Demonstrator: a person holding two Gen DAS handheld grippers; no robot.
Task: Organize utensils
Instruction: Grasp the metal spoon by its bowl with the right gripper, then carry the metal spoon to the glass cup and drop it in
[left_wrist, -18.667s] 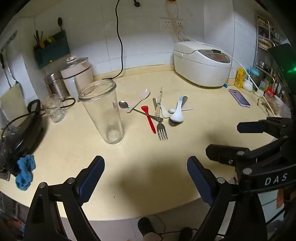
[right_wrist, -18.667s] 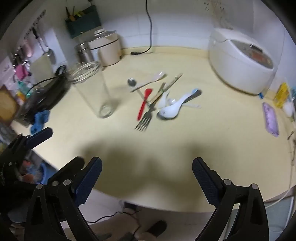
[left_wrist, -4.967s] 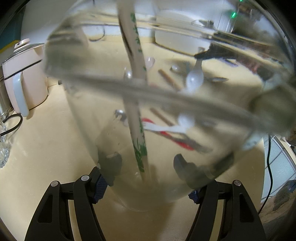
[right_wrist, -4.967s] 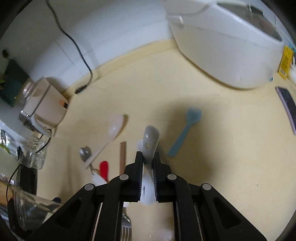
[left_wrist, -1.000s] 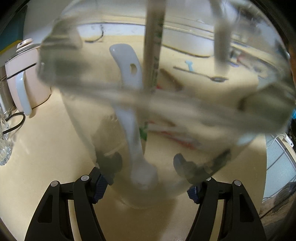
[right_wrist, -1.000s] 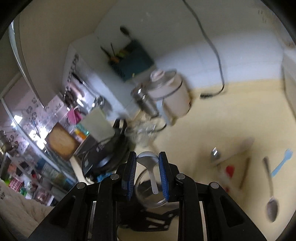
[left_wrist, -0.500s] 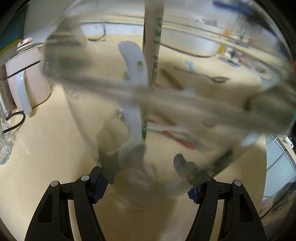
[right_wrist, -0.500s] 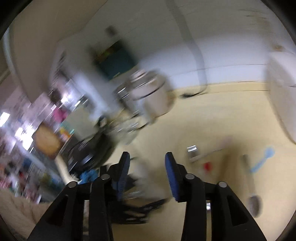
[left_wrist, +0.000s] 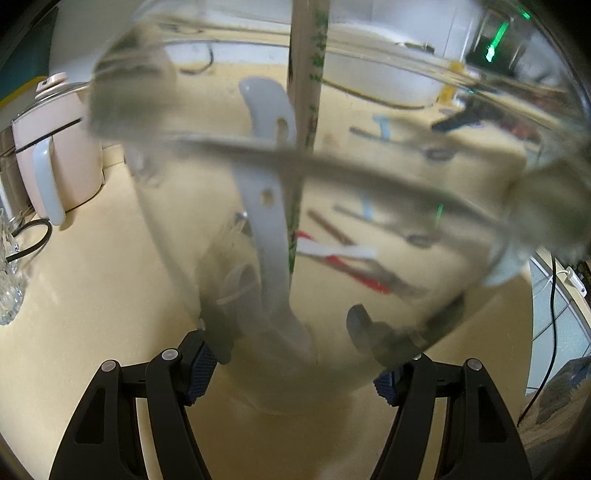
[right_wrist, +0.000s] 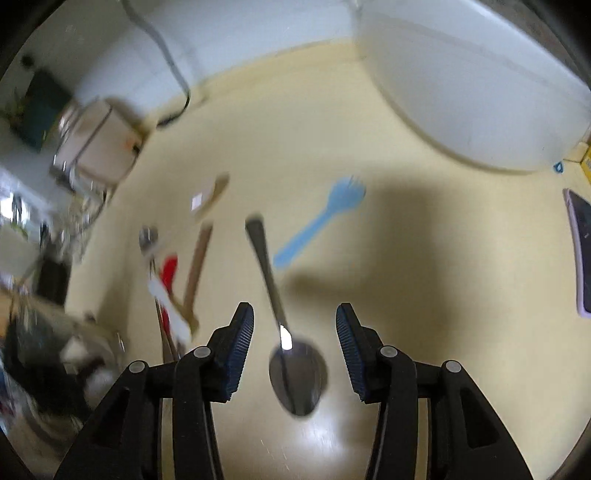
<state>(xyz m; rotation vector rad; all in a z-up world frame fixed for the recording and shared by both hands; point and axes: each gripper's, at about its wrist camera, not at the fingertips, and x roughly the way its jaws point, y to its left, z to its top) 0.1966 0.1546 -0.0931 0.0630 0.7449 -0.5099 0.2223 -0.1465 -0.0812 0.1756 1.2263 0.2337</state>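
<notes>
**Holding the Glass While Spoons Wait on the Counter**

Gripping the big glass jar (left_wrist: 332, 221), the left gripper (left_wrist: 291, 365) has its two blue pads pressed on the jar's sides near the bottom. The jar is clear, wide at the top and narrow at the base, and it tilts toward the camera. Its base sits low over the yellow counter (left_wrist: 92, 295); whether it touches cannot be told.

Inside the jar stands a white spoon (left_wrist: 269, 206). It has a curved handle with a small hole near the top, and its bowl is down at the bottom of the jar. Next to it stands a long pale stick with green marks (left_wrist: 308, 110), which pokes up past the jar's rim. A pink kettle (left_wrist: 55, 147) stands on the counter to the left.

The right gripper (right_wrist: 294, 339) points down at the counter. Its fingers are spread apart and hold nothing. Between them, lower down, a shiny metal spoon (right_wrist: 291, 362) lies on the counter with its round bowl near the camera and its thin handle pointing away. The pads do not touch it.

A light blue plastic fork (right_wrist: 321, 221) lies to the right of the handle. To the left lie a brown stick (right_wrist: 197, 266), a red utensil (right_wrist: 168, 273) and a white one (right_wrist: 170, 310), all blurred. A big white cooker (right_wrist: 480, 81) stands at the back, and a phone (right_wrist: 581, 254) lies at the far right.
</notes>
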